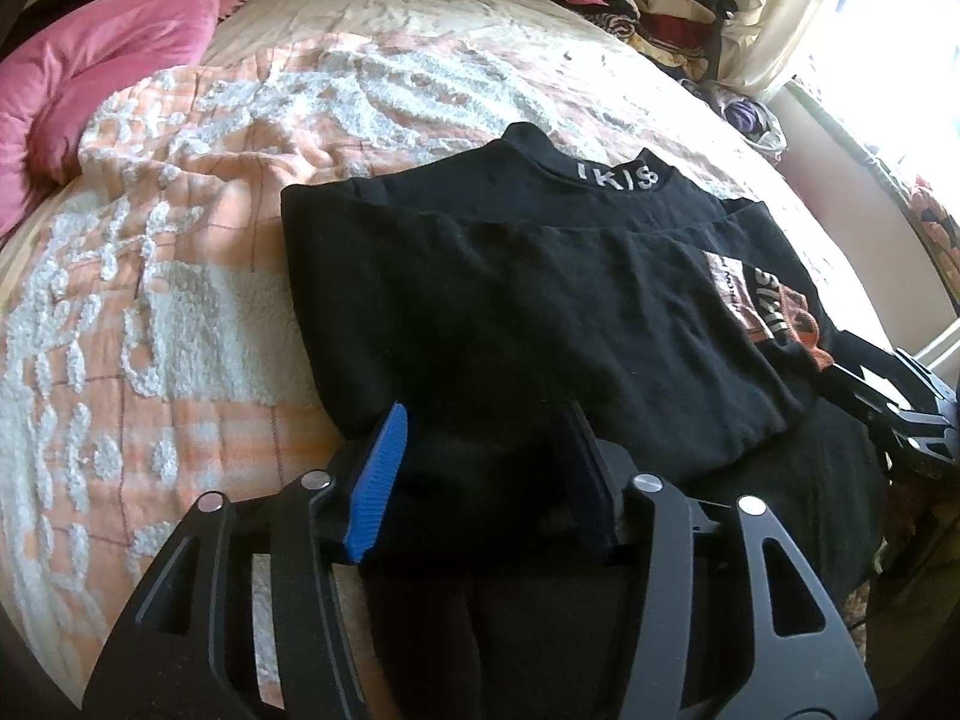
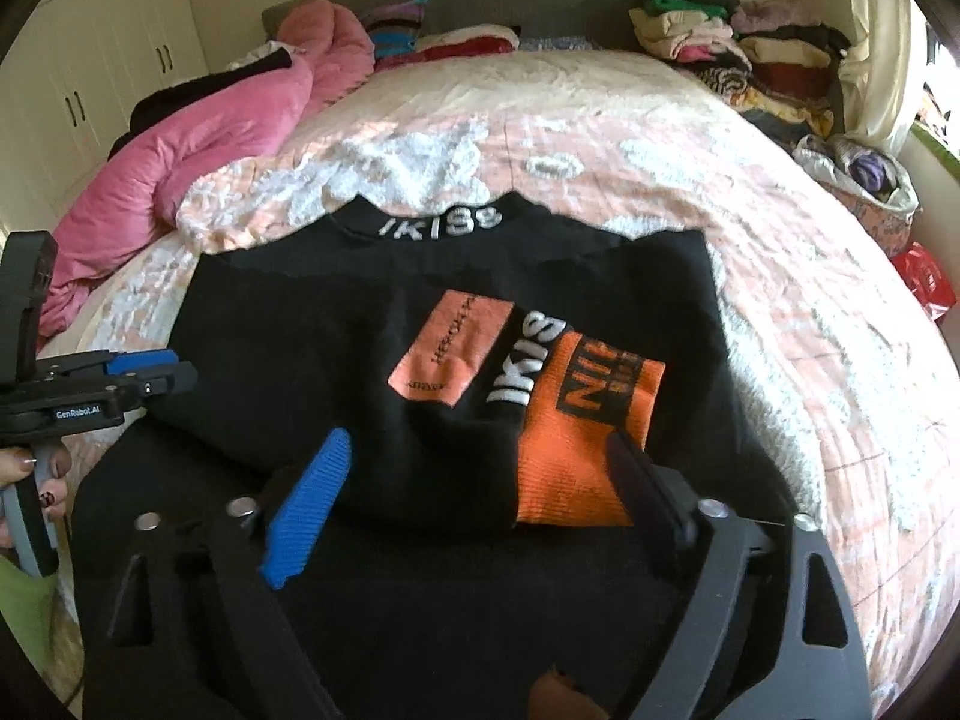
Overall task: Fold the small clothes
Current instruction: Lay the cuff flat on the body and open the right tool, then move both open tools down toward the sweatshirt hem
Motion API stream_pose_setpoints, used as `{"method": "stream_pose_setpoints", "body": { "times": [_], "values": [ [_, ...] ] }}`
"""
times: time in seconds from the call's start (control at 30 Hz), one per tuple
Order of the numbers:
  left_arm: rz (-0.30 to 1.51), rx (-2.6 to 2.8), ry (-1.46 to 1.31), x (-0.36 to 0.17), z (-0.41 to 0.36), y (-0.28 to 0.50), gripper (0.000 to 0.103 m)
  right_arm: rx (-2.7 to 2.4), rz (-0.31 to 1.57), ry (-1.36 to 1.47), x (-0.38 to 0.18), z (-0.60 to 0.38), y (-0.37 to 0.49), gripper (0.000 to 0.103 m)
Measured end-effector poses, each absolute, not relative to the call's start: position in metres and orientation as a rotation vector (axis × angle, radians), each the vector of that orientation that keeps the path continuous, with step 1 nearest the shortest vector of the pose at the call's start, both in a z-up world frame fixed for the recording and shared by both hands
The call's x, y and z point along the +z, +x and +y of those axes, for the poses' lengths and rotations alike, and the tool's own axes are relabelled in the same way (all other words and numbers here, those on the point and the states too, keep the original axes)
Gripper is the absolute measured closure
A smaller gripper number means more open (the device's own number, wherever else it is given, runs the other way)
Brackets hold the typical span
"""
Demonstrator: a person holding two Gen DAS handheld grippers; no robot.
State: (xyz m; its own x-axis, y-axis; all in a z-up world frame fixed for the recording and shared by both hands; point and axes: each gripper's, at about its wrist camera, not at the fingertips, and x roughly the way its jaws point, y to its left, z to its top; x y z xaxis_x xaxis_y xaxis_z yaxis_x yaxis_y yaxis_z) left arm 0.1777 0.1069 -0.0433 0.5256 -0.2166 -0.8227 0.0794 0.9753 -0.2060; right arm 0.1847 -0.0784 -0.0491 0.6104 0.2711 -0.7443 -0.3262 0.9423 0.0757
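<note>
Both grippers sit at the black top's (image 2: 336, 348) near edge on the bed (image 2: 780, 300); right gripper (image 2: 480, 480) is spread wide, left gripper (image 1: 480, 480) half-closed, can't tell if it's pinching. Grab both near corners evenly before folding

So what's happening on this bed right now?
A person holding a gripper in each hand is folding a black top on the bed. The top lies folded over on itself, collar at the far side and its orange patches facing up. The right gripper has its jaws spread wide over the near folded edge, not pressing it. The left gripper sits at the top's other near corner, with black cloth between its jaws; whether it grips is unclear.
</note>
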Motion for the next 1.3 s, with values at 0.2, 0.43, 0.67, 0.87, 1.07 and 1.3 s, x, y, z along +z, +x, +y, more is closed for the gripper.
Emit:
{"method": "stream_pose_setpoints", "body": {
  "times": [0.2, 0.43, 0.67, 0.87, 1.07, 1.3],
  "values": [
    [0.974, -0.166, -0.155, -0.029, 0.108, 0.173, 0.033, 0.332, 0.802, -0.044, -0.037, -0.085, 0.177, 0.005],
    [0.917, -0.139, -0.14, -0.01, 0.107, 0.166, 0.013, 0.323, 0.763, -0.033, -0.029, -0.087, 0.168, 0.005],
    [0.878, -0.121, -0.093, 0.004, 0.099, 0.158, 0.009, 0.32, 0.715, -0.027, -0.016, -0.089, 0.157, 0.004],
    [0.857, -0.128, -0.095, 0.014, 0.095, 0.149, 0.009, 0.322, 0.684, -0.011, -0.003, -0.093, 0.147, 0.004],
    [0.808, -0.149, -0.1, 0.033, 0.089, 0.134, 0.009, 0.335, 0.663, -0.009, 0.007, -0.095, 0.135, 0.004],
    [0.757, -0.133, -0.096, 0.043, 0.086, 0.116, 0.009, 0.351, 0.649, -0.007, 0.014, -0.098, 0.121, 0.004]
  ]
}}
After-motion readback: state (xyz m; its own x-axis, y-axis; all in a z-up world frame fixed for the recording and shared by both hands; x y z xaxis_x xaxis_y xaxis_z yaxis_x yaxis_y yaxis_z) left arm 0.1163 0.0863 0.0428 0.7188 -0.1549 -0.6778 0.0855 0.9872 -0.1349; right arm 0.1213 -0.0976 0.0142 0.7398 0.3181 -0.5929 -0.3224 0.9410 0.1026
